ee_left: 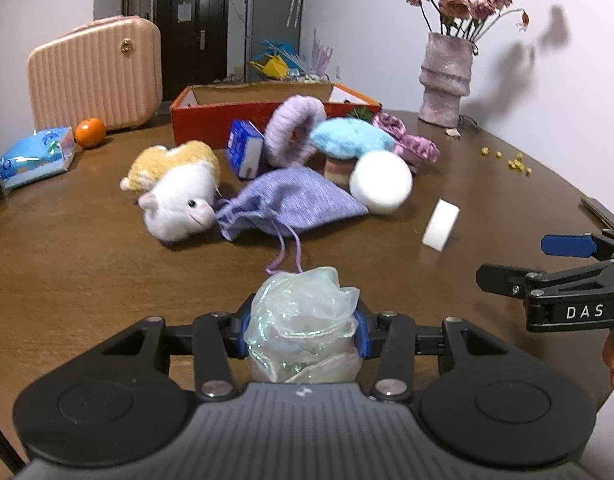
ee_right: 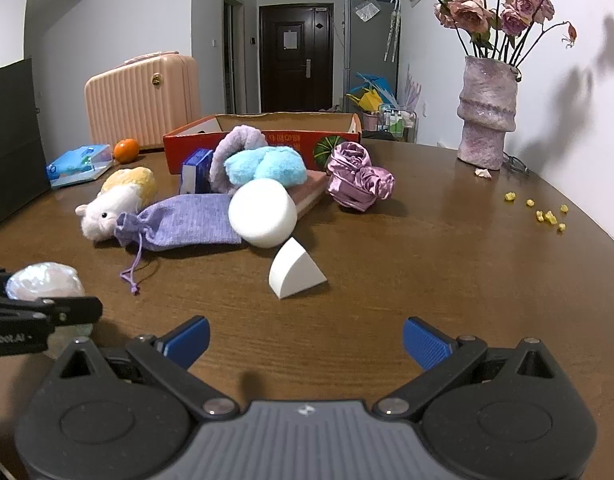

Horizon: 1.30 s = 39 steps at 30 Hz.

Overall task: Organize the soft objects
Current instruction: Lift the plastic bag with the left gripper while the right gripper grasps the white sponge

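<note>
left hand-held gripper (ee_left: 303, 336) clamps iridescent scrunchie (ee_left: 307, 320) | right hand-held gripper (ee_right: 307, 340) open, marked "DAS"

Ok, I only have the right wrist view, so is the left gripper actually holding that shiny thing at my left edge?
Observer: Yes. In the left wrist view the left gripper is shut on the iridescent organza scrunchie, blue pads pressing both its sides.
Operator: Is it clear of the purple bag's cord?
Observer: The drawstring of the purple pouch ends right at the scrunchie's far edge; whether they touch, I cannot tell.
Operator: And how does my gripper look from there?
Observer: The right gripper is open and holds nothing, and it sits nearer the camera than the white wedge sponge.
</note>
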Motion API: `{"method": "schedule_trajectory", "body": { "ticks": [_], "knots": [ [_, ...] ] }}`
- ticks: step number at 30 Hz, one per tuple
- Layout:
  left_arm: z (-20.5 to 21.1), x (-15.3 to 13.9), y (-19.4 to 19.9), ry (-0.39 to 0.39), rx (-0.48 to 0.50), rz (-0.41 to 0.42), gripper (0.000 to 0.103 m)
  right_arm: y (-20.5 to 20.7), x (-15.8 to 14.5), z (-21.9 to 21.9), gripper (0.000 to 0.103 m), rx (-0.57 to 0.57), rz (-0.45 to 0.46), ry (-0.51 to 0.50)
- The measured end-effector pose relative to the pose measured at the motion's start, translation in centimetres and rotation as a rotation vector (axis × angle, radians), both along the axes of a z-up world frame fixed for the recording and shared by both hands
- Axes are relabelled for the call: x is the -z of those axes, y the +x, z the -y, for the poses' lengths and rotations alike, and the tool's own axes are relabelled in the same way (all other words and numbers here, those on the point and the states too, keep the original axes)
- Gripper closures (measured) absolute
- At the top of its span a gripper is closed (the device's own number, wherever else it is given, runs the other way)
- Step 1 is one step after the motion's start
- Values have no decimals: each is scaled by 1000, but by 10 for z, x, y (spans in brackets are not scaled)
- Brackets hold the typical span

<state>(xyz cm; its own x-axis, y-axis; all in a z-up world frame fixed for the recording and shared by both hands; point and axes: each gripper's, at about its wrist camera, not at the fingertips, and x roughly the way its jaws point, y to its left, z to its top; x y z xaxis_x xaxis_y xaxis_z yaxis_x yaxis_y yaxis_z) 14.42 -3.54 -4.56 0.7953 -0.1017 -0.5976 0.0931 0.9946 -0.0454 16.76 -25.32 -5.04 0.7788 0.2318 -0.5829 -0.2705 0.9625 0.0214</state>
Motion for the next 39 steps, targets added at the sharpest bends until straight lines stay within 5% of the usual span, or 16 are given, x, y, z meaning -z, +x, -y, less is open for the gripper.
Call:
{"method": "schedule_trajectory", "body": {
  "ticks": [17, 30, 37, 39],
  "knots": [
    [-32, -15, 24, -11, -44, 72, 57, 41, -4, -20, 1, 8, -5, -38],
    [-47, -13, 37, -24, -63, 67, 57, 69, 8, -37, 20, -27, -38, -79],
    [-52, -13, 38, -28, -65, 70, 57, 80, 12, -40, 57, -46, -56, -76],
    [-52, -13, 38, -29, -68, 69, 57, 80, 13, -40, 59, -46, -59, -78]
  ]
}}
